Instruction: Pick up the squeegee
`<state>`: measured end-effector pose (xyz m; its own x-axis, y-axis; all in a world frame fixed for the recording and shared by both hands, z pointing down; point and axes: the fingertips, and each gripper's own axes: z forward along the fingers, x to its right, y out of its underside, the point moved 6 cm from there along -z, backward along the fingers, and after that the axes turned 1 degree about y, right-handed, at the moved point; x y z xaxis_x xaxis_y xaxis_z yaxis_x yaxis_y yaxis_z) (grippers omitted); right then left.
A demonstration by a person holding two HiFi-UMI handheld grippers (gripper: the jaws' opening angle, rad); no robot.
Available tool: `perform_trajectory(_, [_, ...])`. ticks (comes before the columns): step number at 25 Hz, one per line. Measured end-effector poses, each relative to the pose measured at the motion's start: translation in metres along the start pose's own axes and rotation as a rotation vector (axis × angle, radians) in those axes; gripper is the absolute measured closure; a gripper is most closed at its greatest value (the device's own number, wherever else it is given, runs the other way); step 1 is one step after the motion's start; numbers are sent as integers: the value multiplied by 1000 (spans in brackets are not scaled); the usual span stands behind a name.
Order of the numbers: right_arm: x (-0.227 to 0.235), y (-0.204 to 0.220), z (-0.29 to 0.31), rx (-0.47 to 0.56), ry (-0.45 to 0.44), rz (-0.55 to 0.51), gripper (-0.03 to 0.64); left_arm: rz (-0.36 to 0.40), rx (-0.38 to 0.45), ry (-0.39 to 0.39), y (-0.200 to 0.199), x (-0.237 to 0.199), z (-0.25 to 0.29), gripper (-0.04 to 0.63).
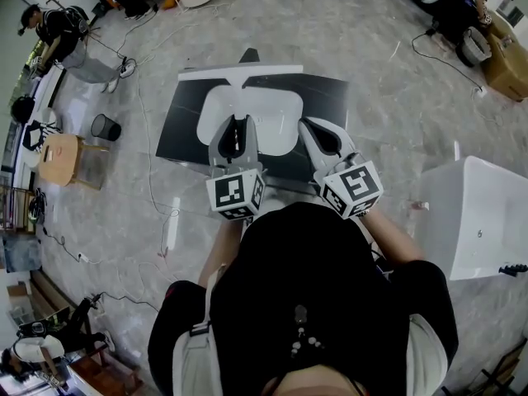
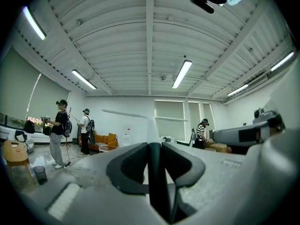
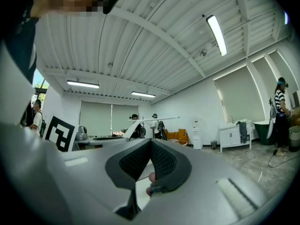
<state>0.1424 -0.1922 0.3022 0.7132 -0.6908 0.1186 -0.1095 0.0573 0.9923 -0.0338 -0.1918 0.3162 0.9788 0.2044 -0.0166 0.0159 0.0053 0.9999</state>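
Note:
The squeegee (image 1: pixel 239 74) has a long white head and a dark handle. My left gripper (image 1: pixel 239 122) is shut on that handle and holds it over the white sink (image 1: pixel 276 110). In the left gripper view the dark handle (image 2: pixel 157 182) runs between the pads of the left gripper (image 2: pixel 154 146), and the white head (image 2: pixel 136 116) stands crosswise ahead. My right gripper (image 1: pixel 312 126) hovers beside it over the sink's right side, shut with nothing in it. In the right gripper view the tips of the right gripper (image 3: pixel 151 143) meet, and the squeegee's head (image 3: pixel 154 119) shows beyond them.
The sink sits in a black countertop (image 1: pixel 177 130). A white tub (image 1: pixel 478 221) stands at the right. A wooden stool (image 1: pixel 62 159) and a dark bin (image 1: pixel 105 127) stand at the left. Cables (image 1: pixel 153 180) trail over the floor, and people stand at the room's edges.

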Motion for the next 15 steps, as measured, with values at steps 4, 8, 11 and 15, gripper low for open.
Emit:
perform_trajectory(4, [0, 1, 1, -11, -3, 11, 615, 0, -3, 5, 0, 0, 0, 488])
perform_trajectory(8, [-1, 2, 0, -16, -6, 6, 615, 3, -3, 6, 0, 3, -3, 488])
perform_trajectory(11, [-5, 8, -1, -24, -12, 5, 615, 5, -1, 9, 4, 3, -8, 488])
perform_trajectory(15, [-9, 12, 0, -32, -22, 2, 615, -1, -8, 9, 10, 4, -11, 488])
